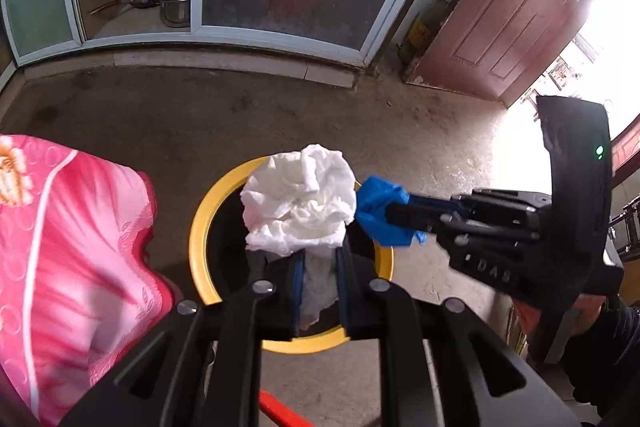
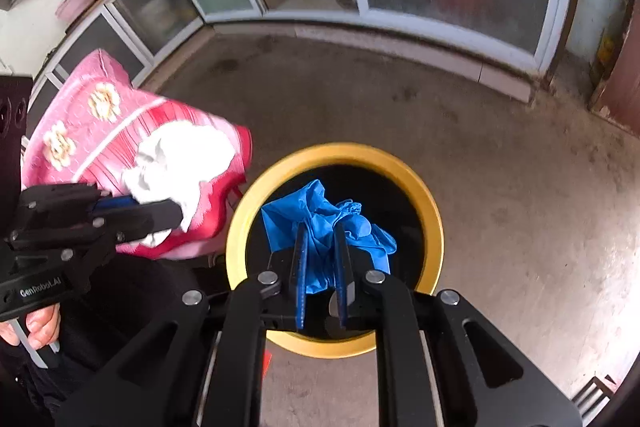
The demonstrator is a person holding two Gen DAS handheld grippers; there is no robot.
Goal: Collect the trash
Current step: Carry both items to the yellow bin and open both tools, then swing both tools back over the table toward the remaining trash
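White tissue wad (image 1: 300, 199) pinched in left gripper (image 1: 320, 287), blue glove (image 2: 324, 227) clamped in right gripper (image 2: 322, 283), both over yellow-rimmed bin (image 2: 432, 211) at 12 o'clock; pickup done, drop-in left.
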